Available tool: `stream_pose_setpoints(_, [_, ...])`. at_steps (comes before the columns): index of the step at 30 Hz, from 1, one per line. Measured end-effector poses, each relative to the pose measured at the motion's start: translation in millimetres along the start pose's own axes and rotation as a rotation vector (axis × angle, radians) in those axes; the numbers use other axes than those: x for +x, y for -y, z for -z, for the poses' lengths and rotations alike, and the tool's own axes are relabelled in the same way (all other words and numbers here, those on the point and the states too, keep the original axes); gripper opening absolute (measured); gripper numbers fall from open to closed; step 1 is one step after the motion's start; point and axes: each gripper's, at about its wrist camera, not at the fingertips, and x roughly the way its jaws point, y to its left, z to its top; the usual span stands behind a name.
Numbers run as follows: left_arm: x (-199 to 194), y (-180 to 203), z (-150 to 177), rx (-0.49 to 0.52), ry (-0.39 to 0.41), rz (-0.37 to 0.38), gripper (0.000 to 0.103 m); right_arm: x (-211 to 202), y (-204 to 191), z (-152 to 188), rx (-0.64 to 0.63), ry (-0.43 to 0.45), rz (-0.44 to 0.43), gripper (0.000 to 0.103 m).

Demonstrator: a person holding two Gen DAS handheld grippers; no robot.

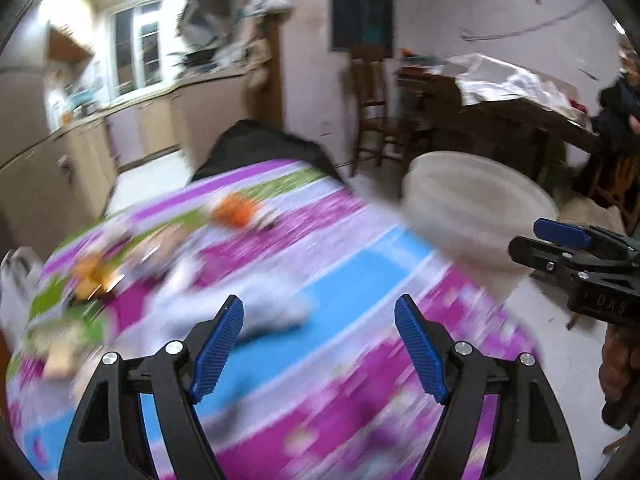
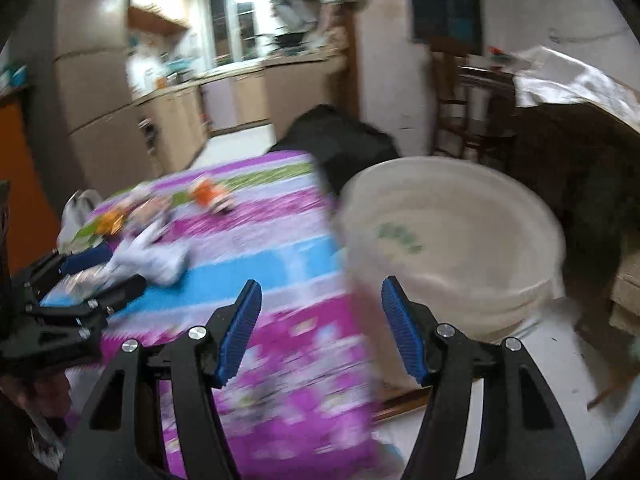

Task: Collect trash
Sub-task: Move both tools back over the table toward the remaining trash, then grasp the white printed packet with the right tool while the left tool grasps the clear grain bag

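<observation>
A table under a purple, blue and green striped cloth (image 1: 360,288) carries blurred litter. There is a crumpled white tissue (image 1: 260,312), an orange wrapper (image 1: 236,210) and a yellow-orange wrapper (image 1: 90,276). My left gripper (image 1: 319,304) hangs open over the cloth, nothing between its blue pads, the tissue just beyond its left finger. A white bucket (image 2: 460,248) stands on the floor at the table's right edge. My right gripper (image 2: 322,284) is open and empty above that edge, beside the bucket. The tissue (image 2: 156,258) and orange wrapper (image 2: 206,194) show in the right wrist view too.
A black bag or chair back (image 1: 264,148) rises at the table's far end. Behind it stand a wooden chair (image 1: 372,108) and a dark table with a white cloth (image 1: 504,80). Kitchen cabinets (image 1: 160,108) line the left. A person (image 1: 620,108) sits far right.
</observation>
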Motion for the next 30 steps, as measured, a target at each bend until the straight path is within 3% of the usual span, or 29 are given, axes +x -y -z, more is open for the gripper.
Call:
stream_pose_setpoints(4, [-45.0,-63.3,55.0,-0.085,-0.022,-0.123,0.082,17.2,-51.1,0.7,-0.165,-0.037,-0.137,0.061])
stream_pose_setpoints(8, [-77.0,-113.4,89.7,-0.171,-0.053,-0.197,0.085,41.0,-115.8,-21.4,-0.497,-0.033,-0.299,0.093])
stream_pose_setpoints(9, [-85.0,-126.8,96.3,-0.198,-0.056,-0.215,0.085,48.9,-127.5,-25.9,-0.567,-0.042,-0.326,0.096])
stream_pose_setpoints(14, [-110.8,-161.8,107.6,-0.274,-0.048,-0.246,0.092,105.8,-178.2,-47.4,-0.918,-0.19,-0.377,0.097])
stream_pose_setpoints(17, [-114.1,-165.4,102.7,-0.293,-0.039,-0.252,0.094,129.8,-198.3,-51.1,-1.093,-0.248,-0.348,0.094])
stream_pose_setpoints(21, [-107.6,-161.1,93.6,-0.304,-0.045,-0.24,0.094,152.5,-199.5,-52.3,-1.082,-0.363,-0.358,0.069])
stream_pose_setpoints(22, [-104.2,-159.2,92.3,-0.299,-0.045,-0.243,0.094,157.2,-199.0,-52.0,-1.057,-0.392,-0.363,0.053])
stream_pose_setpoints(26, [-94.9,-159.3,90.8,-0.309,-0.061,-0.277,0.095,149.2,-193.4,-45.1,-0.958,-0.336,-0.321,0.044])
stream_pose_setpoints(30, [-88.3,-163.1,89.8,-0.365,-0.078,-0.312,0.096,124.1,-175.2,-39.3,-0.714,-0.301,-0.32,0.039])
